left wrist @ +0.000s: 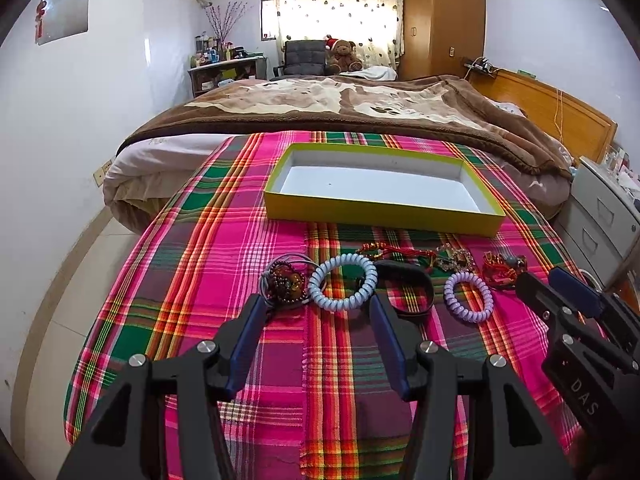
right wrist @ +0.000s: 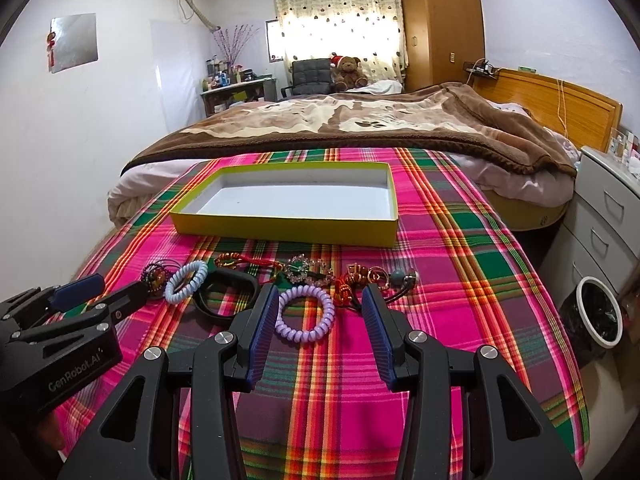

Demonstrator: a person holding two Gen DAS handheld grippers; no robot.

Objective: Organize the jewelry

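hovering tilted downward over the plaid cloth [left wrist: 240, 240], both the left gripper [left wrist: 316, 312] and right gripper [right wrist: 320, 304] gape empty before jewelry [right wrist: 280, 276] beside the yellow box [right wrist: 280, 226]; casings read "genrobot.ai", "das".

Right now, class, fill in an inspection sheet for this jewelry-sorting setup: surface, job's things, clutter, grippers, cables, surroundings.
Surface: plaid cloth spread over a bed.
Job's things: yellow box, white inside, nothing in it; blue coil bracelet, purple coil bracelet, black band, beaded and red-cord pieces in a row before the box.
Clutter: nothing seen.
Grippers: left gripper and right gripper, jaws open, holding nothing.
Cables: cord at the headboard.
Surroundings: teddy bear, wardrobe, bin.
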